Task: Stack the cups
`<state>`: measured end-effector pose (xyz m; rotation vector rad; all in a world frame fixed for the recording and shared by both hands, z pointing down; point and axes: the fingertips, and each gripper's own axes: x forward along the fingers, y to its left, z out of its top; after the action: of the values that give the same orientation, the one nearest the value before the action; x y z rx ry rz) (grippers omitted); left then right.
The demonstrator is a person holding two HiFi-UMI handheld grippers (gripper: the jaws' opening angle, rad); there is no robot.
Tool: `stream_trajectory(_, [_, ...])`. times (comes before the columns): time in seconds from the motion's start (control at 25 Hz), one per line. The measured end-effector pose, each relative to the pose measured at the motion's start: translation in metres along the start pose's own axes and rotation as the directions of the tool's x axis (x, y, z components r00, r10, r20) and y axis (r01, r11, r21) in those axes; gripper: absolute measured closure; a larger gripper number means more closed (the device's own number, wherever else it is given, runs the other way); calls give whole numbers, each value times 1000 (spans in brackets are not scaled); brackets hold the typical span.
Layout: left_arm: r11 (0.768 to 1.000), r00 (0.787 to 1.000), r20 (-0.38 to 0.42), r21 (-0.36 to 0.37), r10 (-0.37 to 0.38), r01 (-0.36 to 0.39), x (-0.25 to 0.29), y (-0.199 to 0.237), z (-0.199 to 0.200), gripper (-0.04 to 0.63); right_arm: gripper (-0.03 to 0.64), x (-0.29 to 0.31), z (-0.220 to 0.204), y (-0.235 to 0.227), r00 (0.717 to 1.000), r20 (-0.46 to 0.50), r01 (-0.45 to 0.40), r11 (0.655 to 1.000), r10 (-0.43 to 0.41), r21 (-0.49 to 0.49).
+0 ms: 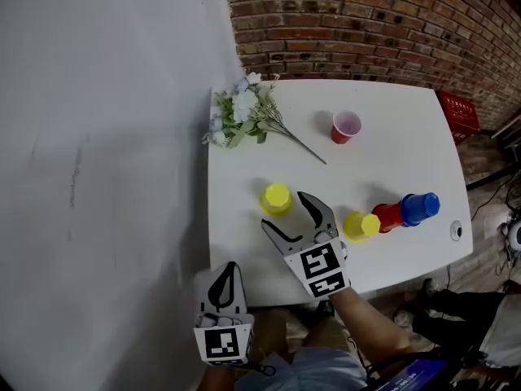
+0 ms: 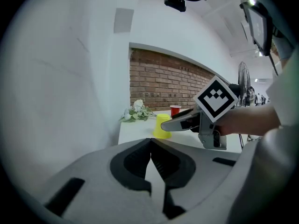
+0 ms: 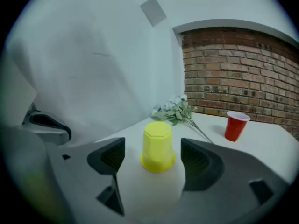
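No words or numbers are showing anywhere. The marker cubes (image 1: 320, 269) are only showing black and white squares.

We see a bunch of white flowers (image 1: 244, 112) lying at the far left corner of the white bench (image 1: 391, 161). A brick wall (image 1: 366, 23) rises behind, and a red crate (image 1: 460, 114) stands beside the bench's right edge.

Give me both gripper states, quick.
Left gripper: closed, empty.
Right gripper: open, lined up on the upside-down yellow cup, not gripping it.
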<state>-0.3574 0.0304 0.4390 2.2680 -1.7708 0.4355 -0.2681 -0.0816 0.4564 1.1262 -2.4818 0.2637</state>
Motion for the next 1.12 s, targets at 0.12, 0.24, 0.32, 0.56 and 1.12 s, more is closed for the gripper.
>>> stream_trajectory(0.12, [1000,1000,-4,3,9,-9,7,13,-5,586,242,19,-6,-3,999,-30,10,1000,-10,-5])
stream_trajectory(0.24, [1000,1000,0,5,11,-11,11,21,-7,586,244,31,-10,-5,999,-46,20,1000,-20,-13])
stream_trajectory(0.32, [1000,1000,1,2,12,-12,13,23,-7,586,247,37,-11,-6,998,-56,25,1000,-26,-19])
stream_trajectory(0.56, [1000,1000,-5,4,14,-14,14,25,-12,586,339,44,-13,-11,996,-77,41,999,-42,-24])
stream_trajectory(1.12, [998,998,48,56,-35,32,-6,-46,19,586,348,-85,48,-25,999,15,29,999,-28,-35])
